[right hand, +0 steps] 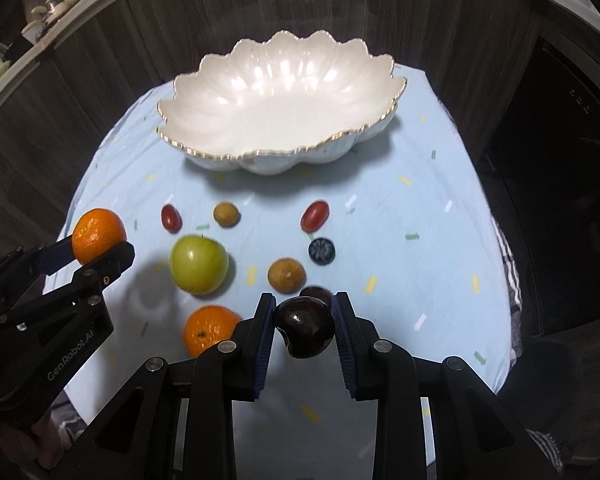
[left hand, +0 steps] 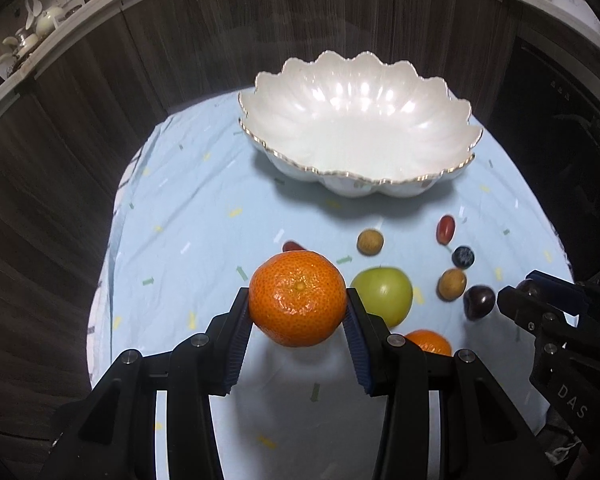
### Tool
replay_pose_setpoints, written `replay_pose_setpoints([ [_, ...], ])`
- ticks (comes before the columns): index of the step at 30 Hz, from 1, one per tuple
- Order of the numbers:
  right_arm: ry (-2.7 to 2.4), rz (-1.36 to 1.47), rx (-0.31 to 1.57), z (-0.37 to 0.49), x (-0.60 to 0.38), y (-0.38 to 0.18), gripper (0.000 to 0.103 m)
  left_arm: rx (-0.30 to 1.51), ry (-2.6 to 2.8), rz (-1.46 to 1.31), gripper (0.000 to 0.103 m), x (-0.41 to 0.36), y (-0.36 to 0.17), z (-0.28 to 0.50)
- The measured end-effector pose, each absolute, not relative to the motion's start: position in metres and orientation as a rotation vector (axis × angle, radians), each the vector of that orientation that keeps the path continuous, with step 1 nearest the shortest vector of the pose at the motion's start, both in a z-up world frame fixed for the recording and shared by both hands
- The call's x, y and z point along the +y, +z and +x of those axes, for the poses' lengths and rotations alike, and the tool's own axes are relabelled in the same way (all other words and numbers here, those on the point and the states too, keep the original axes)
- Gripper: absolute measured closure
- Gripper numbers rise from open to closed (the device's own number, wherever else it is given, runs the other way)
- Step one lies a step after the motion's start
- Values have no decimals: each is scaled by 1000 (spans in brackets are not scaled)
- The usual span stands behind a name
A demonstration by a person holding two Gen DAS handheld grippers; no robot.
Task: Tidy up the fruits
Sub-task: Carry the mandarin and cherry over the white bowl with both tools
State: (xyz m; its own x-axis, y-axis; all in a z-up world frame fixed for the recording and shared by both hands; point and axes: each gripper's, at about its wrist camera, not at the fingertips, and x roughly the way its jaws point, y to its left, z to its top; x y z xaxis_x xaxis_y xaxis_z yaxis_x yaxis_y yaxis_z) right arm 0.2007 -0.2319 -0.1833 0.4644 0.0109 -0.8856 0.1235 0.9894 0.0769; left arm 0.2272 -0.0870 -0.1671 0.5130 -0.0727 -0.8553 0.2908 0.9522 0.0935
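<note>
My left gripper point(left hand: 298, 310) is shut on an orange mandarin point(left hand: 297, 298) and holds it above the cloth; it also shows in the right wrist view point(right hand: 100, 254). My right gripper point(right hand: 304, 320) is shut on a dark cherry point(right hand: 305, 327), lifted a little off the cloth; it shows at the right edge of the left wrist view point(left hand: 528, 292). The white scalloped bowl point(left hand: 452, 128) point(right hand: 204, 80) stands empty at the back. On the cloth lie a green apple point(right hand: 198, 264), a second mandarin point(right hand: 208, 330), two grape tomatoes point(right hand: 171, 218) point(right hand: 315, 215), two longans point(right hand: 226, 214) point(right hand: 286, 275), a blueberry point(right hand: 321, 251) and another cherry point(left hand: 479, 301).
The fruits lie on a light blue cloth point(right hand: 420, 240) over a small table. Dark wood panels point(left hand: 60, 200) stand close behind and to the left. A dark appliance point(right hand: 560, 200) stands to the right. Shelves with white crockery point(left hand: 28, 36) are at the upper left.
</note>
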Motion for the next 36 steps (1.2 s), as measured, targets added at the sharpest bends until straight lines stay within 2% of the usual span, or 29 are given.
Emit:
replay_pose_setpoints([
  [18, -73, 129, 986, 246, -250, -146, 73, 930, -224, 222, 59, -98, -124, 268],
  [36, -106, 117, 925, 306, -273, -130, 73, 875, -228, 211, 59, -114, -108, 326],
])
